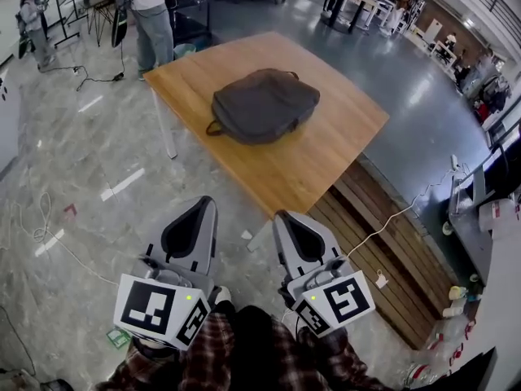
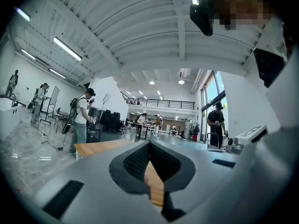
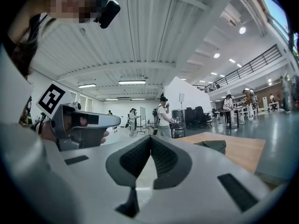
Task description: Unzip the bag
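In the head view the left gripper and the right gripper are held side by side close to the person's body, over the floor. The bag, a dark, flat-lying backpack, sits well ahead of both, in the middle of the wooden table, a little nearer the right gripper's line than the left's. A carry handle shows at its far edge and a strap loop at its near left corner; the zipper pull is too small to pick out. In the left gripper view the jaws meet at their tips with nothing between them, and only bare table top shows ahead through the gap behind the tips; the bag is out of sight here. In the right gripper view the jaws likewise touch at the tips and hold nothing, with the bag ahead and off to the right, well apart from them. The bag looks soft, slack and light, so it will likely slide or bunch when pulled. It should pay to pin the fabric or handle near the zipper's end with one gripper and pinch the small pull tab firmly with the other.
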A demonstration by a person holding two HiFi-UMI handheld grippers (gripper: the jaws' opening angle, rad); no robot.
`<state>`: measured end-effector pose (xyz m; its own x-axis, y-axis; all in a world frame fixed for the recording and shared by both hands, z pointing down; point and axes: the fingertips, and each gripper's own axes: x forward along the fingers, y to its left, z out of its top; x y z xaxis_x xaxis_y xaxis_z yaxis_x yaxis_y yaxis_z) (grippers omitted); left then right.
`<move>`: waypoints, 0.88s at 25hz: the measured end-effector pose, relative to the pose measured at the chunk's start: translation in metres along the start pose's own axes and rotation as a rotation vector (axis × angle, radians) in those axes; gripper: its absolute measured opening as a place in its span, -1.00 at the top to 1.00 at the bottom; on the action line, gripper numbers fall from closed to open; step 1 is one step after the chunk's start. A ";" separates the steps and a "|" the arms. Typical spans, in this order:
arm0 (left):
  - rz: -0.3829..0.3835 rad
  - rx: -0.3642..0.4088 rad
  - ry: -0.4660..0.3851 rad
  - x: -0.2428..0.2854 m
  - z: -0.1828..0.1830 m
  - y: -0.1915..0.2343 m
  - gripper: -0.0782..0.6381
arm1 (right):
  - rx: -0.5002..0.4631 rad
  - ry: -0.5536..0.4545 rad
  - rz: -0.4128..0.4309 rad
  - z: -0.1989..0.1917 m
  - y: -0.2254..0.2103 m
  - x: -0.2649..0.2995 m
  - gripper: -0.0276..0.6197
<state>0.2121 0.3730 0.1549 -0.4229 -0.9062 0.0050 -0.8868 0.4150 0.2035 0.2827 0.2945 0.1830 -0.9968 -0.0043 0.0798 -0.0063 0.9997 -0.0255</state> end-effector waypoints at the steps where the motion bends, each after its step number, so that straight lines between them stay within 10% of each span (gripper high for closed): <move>1: 0.000 -0.002 0.006 0.007 -0.001 0.006 0.76 | 0.002 0.006 0.003 -0.001 -0.004 0.010 0.88; 22: -0.022 -0.001 0.071 0.236 0.004 0.159 0.76 | 0.047 0.032 -0.002 -0.010 -0.142 0.254 0.88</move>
<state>-0.0295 0.2258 0.1849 -0.3894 -0.9184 0.0701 -0.8953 0.3953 0.2052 0.0311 0.1512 0.2165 -0.9938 -0.0044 0.1113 -0.0125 0.9973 -0.0720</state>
